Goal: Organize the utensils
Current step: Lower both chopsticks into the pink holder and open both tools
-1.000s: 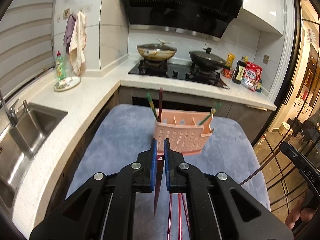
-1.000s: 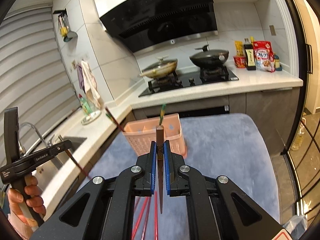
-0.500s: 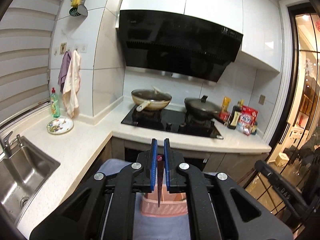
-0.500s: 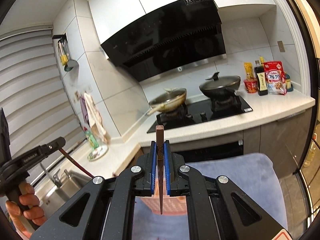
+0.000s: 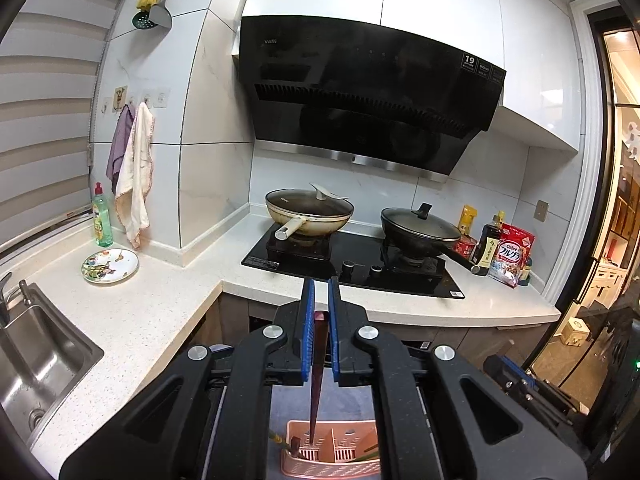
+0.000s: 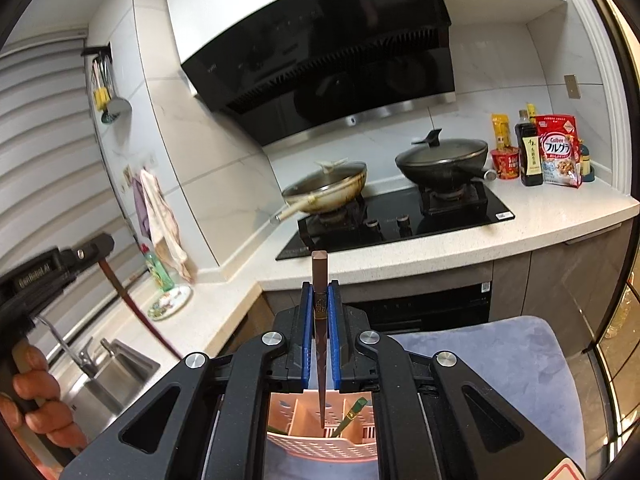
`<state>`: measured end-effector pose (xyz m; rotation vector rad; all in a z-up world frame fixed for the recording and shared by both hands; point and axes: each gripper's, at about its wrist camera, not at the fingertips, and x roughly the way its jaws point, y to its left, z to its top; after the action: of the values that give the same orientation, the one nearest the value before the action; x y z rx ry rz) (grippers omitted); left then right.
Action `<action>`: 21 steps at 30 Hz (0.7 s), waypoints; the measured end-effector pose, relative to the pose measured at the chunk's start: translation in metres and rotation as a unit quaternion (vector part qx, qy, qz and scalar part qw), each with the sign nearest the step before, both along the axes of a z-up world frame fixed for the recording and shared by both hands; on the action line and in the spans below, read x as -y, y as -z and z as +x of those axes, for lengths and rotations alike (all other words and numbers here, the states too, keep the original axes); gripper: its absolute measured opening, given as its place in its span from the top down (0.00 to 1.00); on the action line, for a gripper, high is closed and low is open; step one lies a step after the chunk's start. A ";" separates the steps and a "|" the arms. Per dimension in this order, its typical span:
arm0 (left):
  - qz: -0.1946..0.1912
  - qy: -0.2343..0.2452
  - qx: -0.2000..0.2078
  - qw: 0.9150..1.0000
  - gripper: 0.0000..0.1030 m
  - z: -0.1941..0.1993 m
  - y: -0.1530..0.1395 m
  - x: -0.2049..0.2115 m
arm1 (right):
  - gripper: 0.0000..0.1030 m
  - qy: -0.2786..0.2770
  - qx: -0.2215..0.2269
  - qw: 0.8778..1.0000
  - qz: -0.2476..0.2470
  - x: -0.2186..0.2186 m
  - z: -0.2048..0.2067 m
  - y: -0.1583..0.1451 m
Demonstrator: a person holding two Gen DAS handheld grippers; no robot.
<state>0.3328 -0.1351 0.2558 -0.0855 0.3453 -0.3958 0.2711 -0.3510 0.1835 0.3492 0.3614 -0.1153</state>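
Each hand-held gripper is clamped on one dark red-brown chopstick, held near upright, tip down, so it can drop straight into the pink utensil caddy (image 6: 320, 432) at 6 o'clock. The left hand-held gripper (image 5: 321, 332) pinches its chopstick (image 5: 316, 384) near the butt. The right hand-held gripper (image 6: 320, 336) grips its chopstick (image 6: 320, 312) lower, butt standing above the jaws. The caddy stands on the grey cloth-covered surface (image 6: 500, 360) and already holds a green chopstick (image 6: 352, 416).
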 end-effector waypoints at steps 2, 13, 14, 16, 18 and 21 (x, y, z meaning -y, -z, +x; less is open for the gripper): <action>0.001 0.001 -0.005 1.000 0.94 0.004 0.006 0.002 | 0.94 -0.001 -0.007 1.000 0.000 0.000 0.005 0.008; 0.012 0.001 -0.048 0.999 0.93 0.018 0.057 0.008 | 0.93 -0.014 -0.057 0.998 0.002 -0.003 0.021 0.057; 0.013 0.000 -0.050 0.999 0.93 0.018 0.061 0.008 | 0.93 -0.014 -0.060 0.998 0.002 -0.003 0.021 0.059; 0.014 0.002 -0.052 0.999 0.93 0.018 0.067 0.007 | 0.86 -0.012 -0.062 0.998 0.003 -0.001 0.020 0.063; 0.018 0.002 -0.056 0.998 0.88 0.016 0.070 0.006 | 0.85 -0.009 -0.062 0.998 0.005 0.000 0.016 0.064; 0.018 -0.005 -0.057 0.998 0.67 0.014 0.070 0.003 | 0.85 -0.006 -0.058 0.998 0.008 0.003 0.011 0.061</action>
<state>0.3468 -0.1378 0.1855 -0.0751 0.4639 -0.3747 0.2816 -0.3539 0.1227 0.3561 0.4791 -0.1213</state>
